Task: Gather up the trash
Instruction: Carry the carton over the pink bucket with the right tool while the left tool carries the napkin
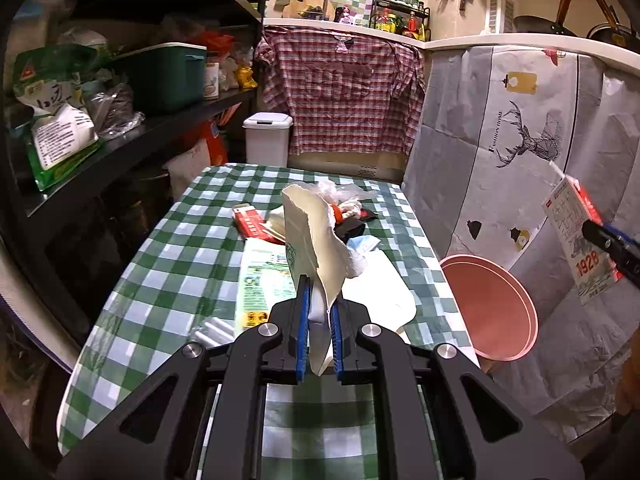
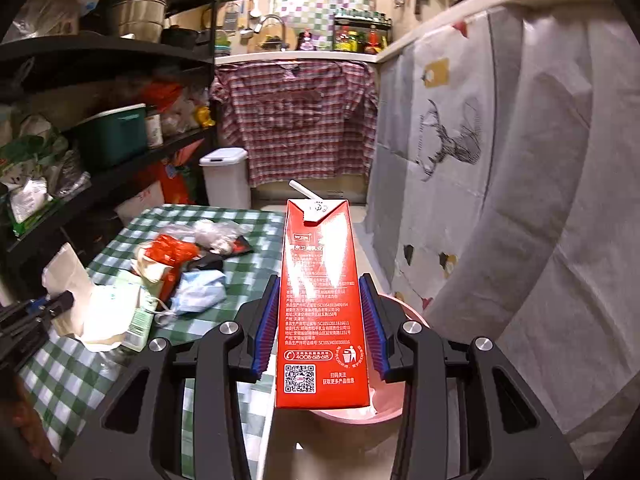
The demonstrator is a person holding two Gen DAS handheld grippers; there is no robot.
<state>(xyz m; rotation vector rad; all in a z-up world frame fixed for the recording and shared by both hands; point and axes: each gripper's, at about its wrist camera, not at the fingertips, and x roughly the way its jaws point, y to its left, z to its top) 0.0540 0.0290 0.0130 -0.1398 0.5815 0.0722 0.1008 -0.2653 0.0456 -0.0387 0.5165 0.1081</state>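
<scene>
Red drink carton [image 2: 320, 300] clamped upright in right gripper [image 2: 320, 320], carried over pink basin [image 2: 394, 410] off table's right edge, presumably the dump spot. Left gripper [image 1: 319, 332] pinched tight on torn cream paper bag [image 1: 312, 236], lifted clear of trash pile [image 1: 320, 224] on green checked table [image 1: 160, 280]. Free room rightward toward basin; draped sheet [image 1: 500, 160] close behind. More wrappers left to clear.

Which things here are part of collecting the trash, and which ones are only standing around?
Part of the job:
- red carton in right gripper
- torn paper bag in left gripper
- trash pile
- pink basin

Only standing around:
- plaid shirt
- green cooler
- spice rack
</scene>
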